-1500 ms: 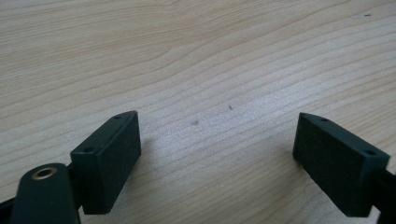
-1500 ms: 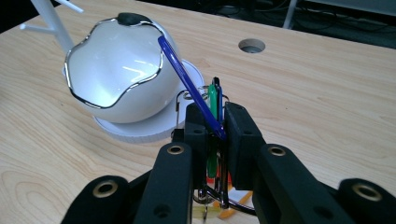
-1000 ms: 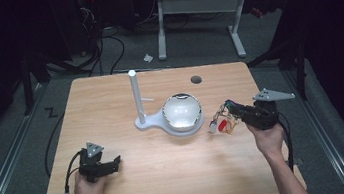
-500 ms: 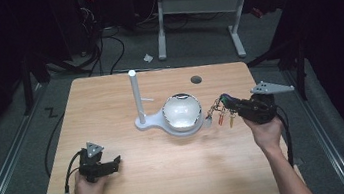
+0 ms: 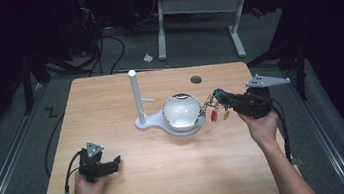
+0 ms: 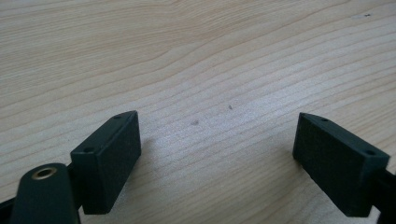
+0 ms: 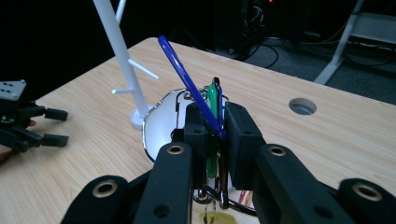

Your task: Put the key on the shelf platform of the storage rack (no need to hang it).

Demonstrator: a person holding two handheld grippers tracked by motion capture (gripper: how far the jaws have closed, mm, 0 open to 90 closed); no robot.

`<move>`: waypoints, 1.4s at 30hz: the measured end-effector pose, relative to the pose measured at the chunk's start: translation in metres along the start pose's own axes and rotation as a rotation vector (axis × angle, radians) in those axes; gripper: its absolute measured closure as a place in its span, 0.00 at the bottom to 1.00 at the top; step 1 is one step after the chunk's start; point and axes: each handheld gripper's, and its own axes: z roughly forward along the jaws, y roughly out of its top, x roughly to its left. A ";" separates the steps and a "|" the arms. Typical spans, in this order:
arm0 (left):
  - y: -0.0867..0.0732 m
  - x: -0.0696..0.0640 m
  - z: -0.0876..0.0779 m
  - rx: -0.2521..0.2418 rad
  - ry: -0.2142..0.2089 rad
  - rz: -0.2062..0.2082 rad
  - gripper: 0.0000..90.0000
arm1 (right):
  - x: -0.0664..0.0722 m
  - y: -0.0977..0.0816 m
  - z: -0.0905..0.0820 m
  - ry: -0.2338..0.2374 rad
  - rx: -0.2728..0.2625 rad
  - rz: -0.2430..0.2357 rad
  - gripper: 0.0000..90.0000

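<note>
Wooden bench [image 5: 170, 178] is filling the middle of the high view, carrying a white stand [image 5: 136, 99] with side pegs and a glossy white bowl [image 5: 180, 112] just right of it at centre frame. At centre right, the right tongs [image 5: 221, 98] are pinching a bunch of keys [image 7: 212, 100] with coloured tags, lifting it off the bench just beside the bowl's rim, probably to hang it on a peg. At lower left, the left tongs [image 6: 219, 158] are resting spread and empty, well apart from the keys.
</note>
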 end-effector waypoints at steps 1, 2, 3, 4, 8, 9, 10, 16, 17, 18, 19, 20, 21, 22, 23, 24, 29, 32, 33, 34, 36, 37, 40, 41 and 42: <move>0.000 0.000 0.000 0.000 -0.001 0.001 0.17 | 0.001 0.002 0.000 0.004 -0.001 0.000 0.90; 0.000 0.000 0.000 0.000 0.000 0.000 0.17 | 0.001 0.004 0.000 0.007 -0.004 -0.003 0.90; 0.000 0.000 0.000 0.000 0.000 0.000 0.17 | 0.003 0.008 0.001 0.015 -0.008 -0.007 0.90; 0.000 0.000 0.000 0.002 -0.002 0.000 0.17 | 0.003 0.008 0.001 0.015 -0.008 -0.007 0.90; 0.000 0.000 0.000 0.000 0.000 0.000 0.17 | 0.007 0.016 0.003 0.027 -0.011 -0.021 0.90; 0.000 0.000 0.000 0.002 -0.002 0.001 0.17 | 0.008 0.018 0.003 0.031 -0.013 -0.021 0.90; 0.000 0.000 0.000 0.002 -0.002 0.001 0.17 | 0.009 0.019 0.004 0.035 -0.013 -0.023 0.90; 0.000 0.000 0.000 0.002 -0.002 0.002 0.17 | 0.014 0.029 0.010 0.056 -0.014 -0.037 0.90; 0.000 0.000 0.000 0.000 0.000 0.001 0.17 | 0.016 0.032 0.012 0.063 -0.014 -0.041 0.90; 0.000 0.000 0.000 0.000 -0.001 0.001 0.17 | 0.016 0.032 0.012 0.063 -0.014 -0.041 0.90; 0.000 0.000 0.000 0.002 -0.003 0.003 0.17 | 0.017 0.034 0.014 0.065 -0.013 -0.041 0.90; 0.000 0.000 0.000 0.000 0.000 0.000 0.17 | 0.017 0.035 0.015 0.069 -0.014 -0.040 0.90; 0.000 0.000 0.000 0.000 0.000 0.001 0.17 | 0.018 0.037 0.017 0.073 -0.015 -0.043 0.90; 0.000 0.000 0.000 0.000 0.000 0.001 0.17 | 0.019 0.039 0.018 0.077 -0.016 -0.044 0.90; 0.000 0.000 0.000 0.002 -0.003 0.003 0.17 | 0.020 0.040 0.019 0.078 -0.015 -0.048 0.90; 0.000 0.000 0.000 0.000 0.000 0.001 0.17 | 0.021 0.042 0.021 0.081 -0.017 -0.050 0.90; 0.000 0.000 0.000 0.000 -0.001 0.002 0.17 | 0.028 0.051 0.026 0.101 -0.024 -0.067 0.90; 0.000 0.000 0.000 0.000 -0.001 0.002 0.17 | 0.031 0.054 0.029 0.108 -0.023 -0.075 0.90; 0.000 0.000 0.000 0.000 -0.001 0.003 0.17 | 0.033 0.055 0.032 0.112 -0.020 -0.078 0.90; 0.000 0.000 0.000 0.001 -0.002 0.003 0.17 | 0.033 0.055 0.032 0.112 -0.020 -0.078 0.90; 0.000 0.000 0.000 0.000 -0.001 0.003 0.17 | 0.035 0.054 0.036 0.116 -0.012 -0.078 0.89; 0.000 0.000 0.000 0.000 -0.001 0.004 0.17 | 0.035 0.053 0.038 0.120 -0.009 -0.076 0.89; 0.000 0.000 0.000 0.001 -0.001 0.001 0.17 | 0.035 0.050 0.046 0.127 0.002 -0.072 0.89; 0.000 0.000 0.000 0.000 -0.001 0.002 0.17 | 0.036 0.049 0.049 0.127 0.008 -0.071 0.89; 0.000 0.000 0.000 0.002 -0.005 0.007 0.17 | 0.036 0.048 0.052 0.125 0.014 -0.071 0.89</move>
